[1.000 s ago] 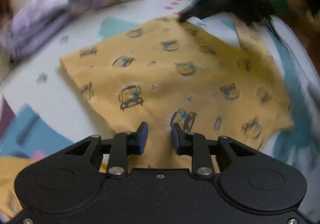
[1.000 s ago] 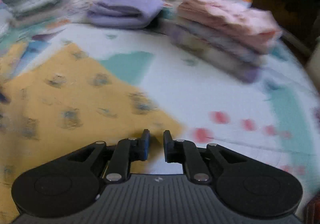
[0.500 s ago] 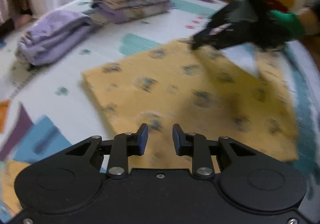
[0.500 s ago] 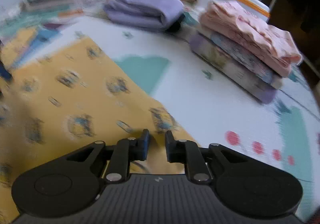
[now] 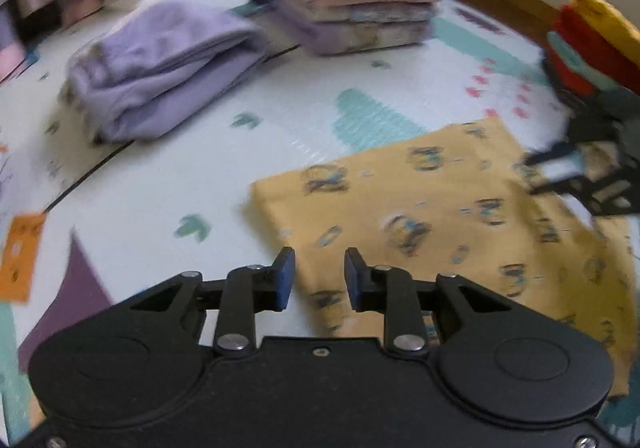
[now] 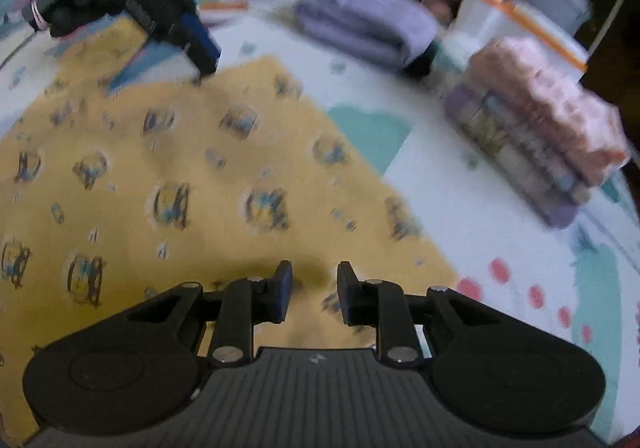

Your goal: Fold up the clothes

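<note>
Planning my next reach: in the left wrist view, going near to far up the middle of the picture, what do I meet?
Left tongs, apart with nothing between them → yellow printed cloth lying flat → teal patch on the play mat → stack of folded clothes, pink on top.

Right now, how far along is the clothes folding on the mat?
Done: a stack of folded clothes and a folded purple garment sit at the far side of the mat. In hand: the yellow printed cloth lies flat, apparently partly folded. The left gripper is open above it; the right gripper has just been opening, holding nothing. Left: the remaining folds, then stacking.
</note>
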Available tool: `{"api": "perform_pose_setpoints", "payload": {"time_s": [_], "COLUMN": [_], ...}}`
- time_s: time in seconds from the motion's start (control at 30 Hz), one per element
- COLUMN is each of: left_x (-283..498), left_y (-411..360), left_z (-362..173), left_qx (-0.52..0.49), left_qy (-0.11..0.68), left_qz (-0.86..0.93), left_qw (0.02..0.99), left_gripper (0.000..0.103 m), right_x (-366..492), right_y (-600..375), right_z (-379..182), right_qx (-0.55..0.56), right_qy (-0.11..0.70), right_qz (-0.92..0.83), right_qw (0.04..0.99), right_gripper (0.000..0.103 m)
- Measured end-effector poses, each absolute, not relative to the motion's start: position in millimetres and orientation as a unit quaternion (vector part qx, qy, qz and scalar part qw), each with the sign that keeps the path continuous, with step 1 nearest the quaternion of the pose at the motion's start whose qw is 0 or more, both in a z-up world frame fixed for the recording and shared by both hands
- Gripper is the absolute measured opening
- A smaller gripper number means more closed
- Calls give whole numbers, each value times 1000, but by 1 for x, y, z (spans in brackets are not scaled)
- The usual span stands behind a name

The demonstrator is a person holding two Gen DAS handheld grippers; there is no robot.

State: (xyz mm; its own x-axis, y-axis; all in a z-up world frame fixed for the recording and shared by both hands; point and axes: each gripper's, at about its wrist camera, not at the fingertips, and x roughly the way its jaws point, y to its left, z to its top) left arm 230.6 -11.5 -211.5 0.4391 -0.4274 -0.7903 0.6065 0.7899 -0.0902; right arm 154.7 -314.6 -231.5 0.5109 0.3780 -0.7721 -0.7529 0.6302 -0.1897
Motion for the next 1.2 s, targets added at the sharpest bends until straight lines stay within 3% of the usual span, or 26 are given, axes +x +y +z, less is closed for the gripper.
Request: {"api": "perform_pose_setpoints", "payload": {"time_s": [0.07, 0.17, 0.47, 0.63, 0.9, 1.0, 1.2], "left_x": [233, 241, 175, 114, 91, 84, 68], "left_y": [-17, -11, -14, -23, -10, -7, 2], "left_z": [-219, -230, -188, -204, -219, -226, -220], "left_qx": [116, 134, 105, 143, 123, 136, 127], "left_qy": [435, 442, 398, 412, 452, 461, 472], "left_qz": [-309, -288, -329, -348, -310, -304, -309], "left_qw": [838, 839, 850, 830, 828, 823, 816], "left_gripper": [24, 27, 26, 26, 26, 27, 27], "right_x": [167, 181, 172, 132, 104, 138, 167], "right_y": [-321, -338, -340, -329, -246, -231, -273], "right_z": [-236, -243, -229, -210, -214, -233, -223], "right_qx": [-242, -195, -236, -219, -221, -216, -153], "right_qy": [387, 413, 383, 355, 322, 381, 406], "right_qz": [320, 305, 305, 360, 467, 435, 383], "right_qw": [830, 836, 839, 835, 793, 786, 815], "right_gripper": [25, 34, 29, 29, 27, 29, 31]}}
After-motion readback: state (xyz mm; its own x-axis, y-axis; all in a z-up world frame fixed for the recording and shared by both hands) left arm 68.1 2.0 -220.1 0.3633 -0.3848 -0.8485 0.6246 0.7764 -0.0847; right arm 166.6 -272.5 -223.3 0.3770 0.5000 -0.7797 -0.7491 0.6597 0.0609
